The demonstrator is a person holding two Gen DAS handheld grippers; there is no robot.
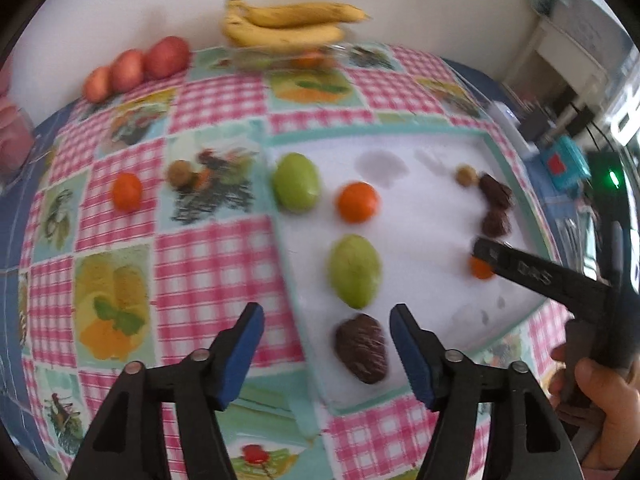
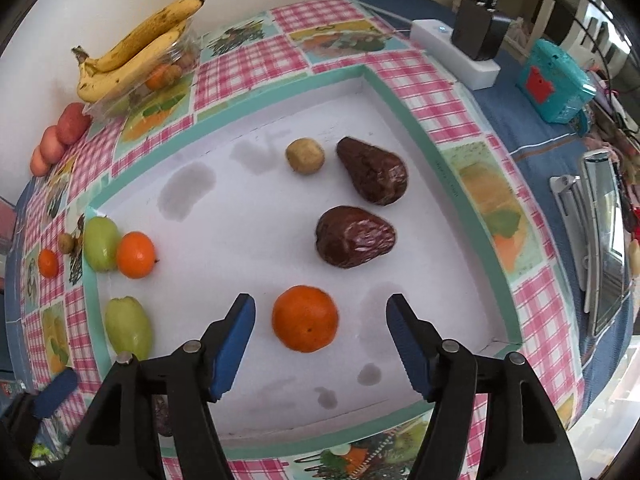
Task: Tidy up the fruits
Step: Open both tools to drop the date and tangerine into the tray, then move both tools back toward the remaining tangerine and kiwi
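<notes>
Two wrist fisheyes, both looking steeply down onto the same white tray.

My left camera rides behind the left hand-held gripper point(image 1: 327, 354) and looks down along its fingers at the tray's point(image 1: 424, 184) left edge, close above a dark brown fruit point(image 1: 362, 349) lying just past the fingertips, with the bananas point(image 1: 288, 24) far ahead by the wall. My right camera sits behind the right hand-held gripper point(image 2: 320, 346), equally steep and near, over the tray's point(image 2: 224, 216) near right part, an orange point(image 2: 305, 318) between and just beyond its fingertips. Both views share the tray, the green fruits, the bananas and the checked cloth; the left view also catches the right hand-held gripper off to its right.
</notes>
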